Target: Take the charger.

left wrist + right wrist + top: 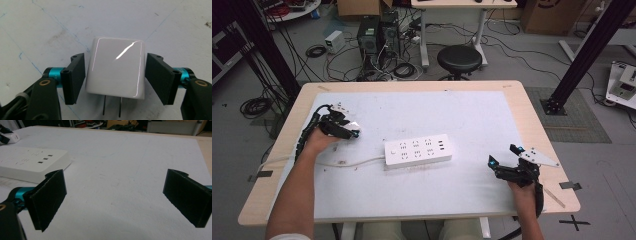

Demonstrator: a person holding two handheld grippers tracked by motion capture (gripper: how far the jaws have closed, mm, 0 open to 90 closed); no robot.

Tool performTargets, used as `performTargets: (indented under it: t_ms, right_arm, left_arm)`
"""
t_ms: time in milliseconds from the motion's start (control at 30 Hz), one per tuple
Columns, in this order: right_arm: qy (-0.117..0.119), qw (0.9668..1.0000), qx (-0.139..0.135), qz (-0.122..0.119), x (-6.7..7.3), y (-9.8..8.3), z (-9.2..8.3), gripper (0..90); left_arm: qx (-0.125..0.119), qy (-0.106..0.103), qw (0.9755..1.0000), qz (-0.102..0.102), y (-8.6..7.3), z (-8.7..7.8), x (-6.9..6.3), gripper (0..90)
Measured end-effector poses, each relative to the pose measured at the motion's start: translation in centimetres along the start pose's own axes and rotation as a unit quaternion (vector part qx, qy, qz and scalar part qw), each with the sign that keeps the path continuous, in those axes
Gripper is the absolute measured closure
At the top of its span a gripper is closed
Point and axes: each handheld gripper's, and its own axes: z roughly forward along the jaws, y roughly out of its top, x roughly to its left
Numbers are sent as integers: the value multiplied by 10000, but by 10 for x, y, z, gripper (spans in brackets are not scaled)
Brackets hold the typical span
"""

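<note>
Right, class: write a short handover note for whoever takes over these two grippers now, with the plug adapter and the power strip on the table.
Left gripper: jaws on either side of the white plug adapter, pads apparently touching its sides. The adapter lies flat on the white mat, prongs towards the hand.
Right gripper: open and empty, low over the mat's right side.
Power strip: mid-table, every socket free.
Done: adapter reached and framed.
Left, probably: confirm the grip, lift the adapter, carry it to the strip and plug it in; the right gripper could steady the strip.
</note>
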Motion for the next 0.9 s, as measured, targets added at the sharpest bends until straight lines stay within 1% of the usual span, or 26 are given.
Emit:
performTargets:
  t_ms: [67, 200, 267, 367, 433, 533, 600, 667, 700, 733, 800, 833, 900]
  right_arm:
    - [-3, 10000, -10, -19, -1, 0, 0, 49]
    - [0, 10000, 2, 14, 0, 0, 0, 49]
    - [-2, 10000, 2, 20, 0, 0, 0, 49]
    - [-8, 10000, 3, 19, 0, 0, 0, 49]
    - [-8, 10000, -16, 7, 0, 0, 0, 49]
    - [-13, 10000, -31, -13, 0, 0, 0, 49]
    - [-4, 10000, -1, 13, 0, 0, 0, 49]
    - [3, 10000, -6, 23, 0, 0, 0, 49]
    - [0, 10000, -2, 13, 0, 0, 0, 49]
    - [3, 10000, -5, 13, 0, 0, 0, 49]
    - [3, 10000, -6, 7, 0, 0, 0, 49]
    - [-2, 10000, -29, -33, 0, 0, 0, 49]
    - [-11, 10000, -12, -22, 0, 0, 0, 49]
  left_arm:
    - [3, 58, 10000, 27, 0, 1, -1, 383]
    - [21, 54, 10000, 38, 0, 1, -1, 389]
    - [37, 32, 10000, 66, 0, 1, -1, 413]
    - [51, 50, 9999, 77, 1, 0, -1, 420]
    - [43, 64, 9999, 70, 1, 0, -1, 420]
    - [-47, 75, 10000, 13, 0, -2, -2, 424]
    - [-66, 82, 9999, 20, 0, -4, -2, 424]
    - [-300, 124, 9994, -101, -1, -13, -3, 424]
    - [-371, 135, 9991, -122, -2, -16, -3, 425]
    - [-467, 137, 9986, -191, -3, -20, -4, 424]
    - [-610, 182, 9977, -223, -5, -27, -6, 424]
    - [-684, 197, 9971, -254, -6, -30, -7, 425]
    - [-858, 233, 9955, -330, -9, -39, -10, 425]
